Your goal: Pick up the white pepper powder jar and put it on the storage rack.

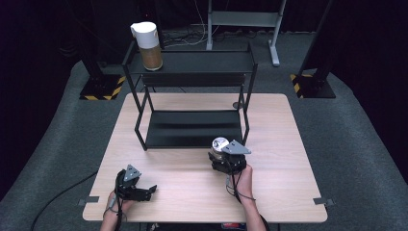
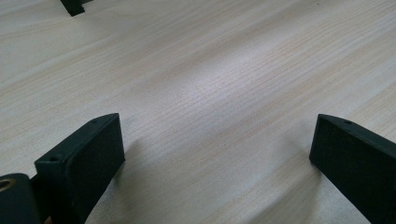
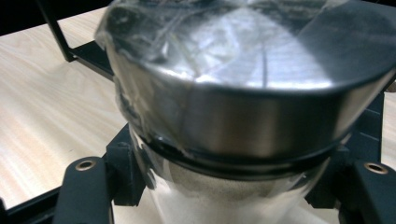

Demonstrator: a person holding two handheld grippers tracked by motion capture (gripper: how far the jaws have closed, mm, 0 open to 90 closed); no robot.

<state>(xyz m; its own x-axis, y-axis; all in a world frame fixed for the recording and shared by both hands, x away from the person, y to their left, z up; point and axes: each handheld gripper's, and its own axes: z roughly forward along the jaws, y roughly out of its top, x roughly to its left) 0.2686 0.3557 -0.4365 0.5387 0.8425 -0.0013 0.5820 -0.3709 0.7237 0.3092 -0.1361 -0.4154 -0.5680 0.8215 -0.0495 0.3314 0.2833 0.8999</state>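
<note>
Just in front of the black two-tier rack (image 1: 192, 96), the right gripper (image 1: 226, 159) is clamped on a jar with a shiny metal lid (image 1: 220, 143). In the right gripper view the jar (image 3: 243, 102) sits upright between the black jaws, which press its clear body below the lid, with the wooden table (image 3: 51, 107) behind it. The left gripper (image 1: 137, 190) rests low near the table's front left edge, well apart from the jar. Its jaws stand wide apart over bare wood (image 2: 210, 93), gripping nothing. On the rack's top shelf, at its left end, stands a white-capped brown bottle (image 1: 146, 45).
</note>
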